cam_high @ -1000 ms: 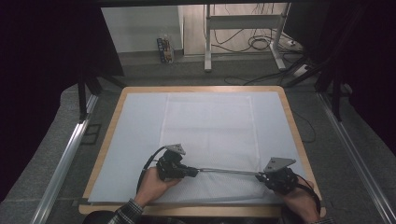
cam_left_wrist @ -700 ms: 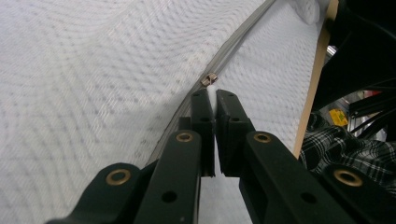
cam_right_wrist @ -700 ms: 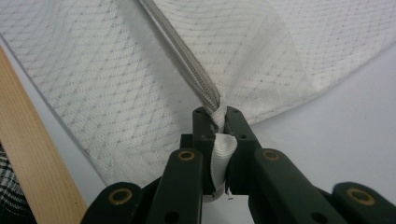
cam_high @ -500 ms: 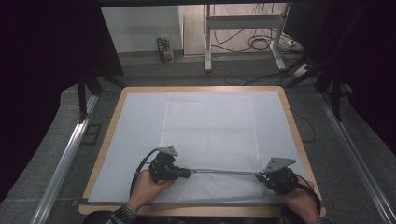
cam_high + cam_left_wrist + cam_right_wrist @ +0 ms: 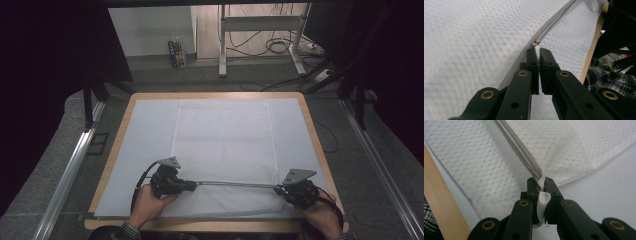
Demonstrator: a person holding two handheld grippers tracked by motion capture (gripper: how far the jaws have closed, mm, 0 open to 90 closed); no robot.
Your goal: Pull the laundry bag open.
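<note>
The desk (image 5: pixel 314 131) has a wooden rim and a pale blue sheet (image 5: pixel 140 145); a white cloth (image 5: pixel 222 140) lies on it.

Cloth (image 5: pixel 222 135): white, woven diamond mesh pattern.
Cloth edge strip (image 5: pixel 235 184): grey, ribbed.
Table rim (image 5: pixel 316 135): light wood.
Table mat (image 5: pixel 145 130): pale blue-grey, plain.
Left gripper (image 5: pixel 538 53): black, brass-coloured rivets.
Right gripper (image 5: pixel 541 182): black, brass-coloured rivets.
Sleeve (image 5: pixel 609 80): black-and-white plaid.
</note>
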